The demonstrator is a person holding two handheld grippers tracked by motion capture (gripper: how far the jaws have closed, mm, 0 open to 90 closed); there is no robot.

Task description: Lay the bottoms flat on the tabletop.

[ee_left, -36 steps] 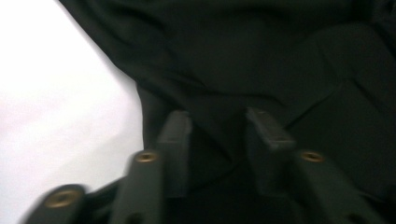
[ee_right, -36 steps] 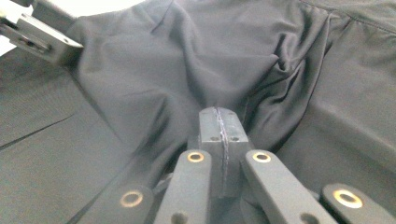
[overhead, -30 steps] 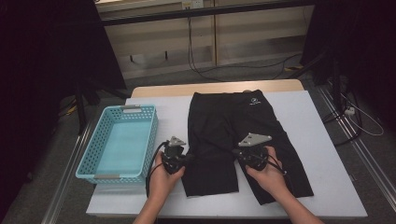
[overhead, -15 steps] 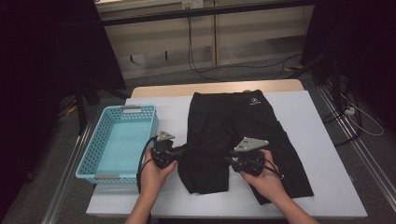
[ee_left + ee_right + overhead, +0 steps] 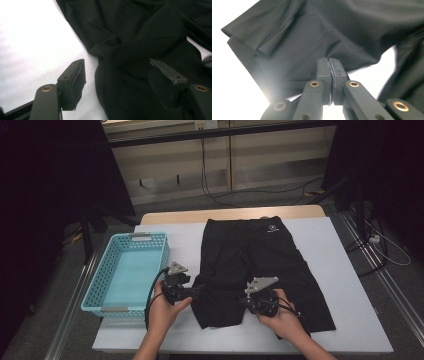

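Note:
Black shorts (image 5: pixel 260 255) lie flat on the white table (image 5: pixel 345 270), waistband at the far side. My left gripper (image 5: pixel 199 291) sits at the outer edge of the shorts' left leg, pointing right. Its jaws have just been opening and stand open. In the left gripper view (image 5: pixel 117 63) the rumpled leg edge (image 5: pixel 130 50) lies between the pads, untouched. My right gripper (image 5: pixel 246 301) rests on the inner part of the same leg. In the right gripper view (image 5: pixel 329 61) its jaws are shut, pinching a fold of the black cloth (image 5: pixel 317 30).
A teal plastic basket (image 5: pixel 127 270) stands at the table's left, just beside my left hand. Bare white tabletop lies to the right of the shorts. A wooden strip (image 5: pixel 175 216) runs along the table's far edge, and cables lie on the floor behind.
The left jaws have opened and let the leg's edge go. The right gripper has slid left and nearer to me, and its jaws are shut on cloth again. The left leg is more bunched.

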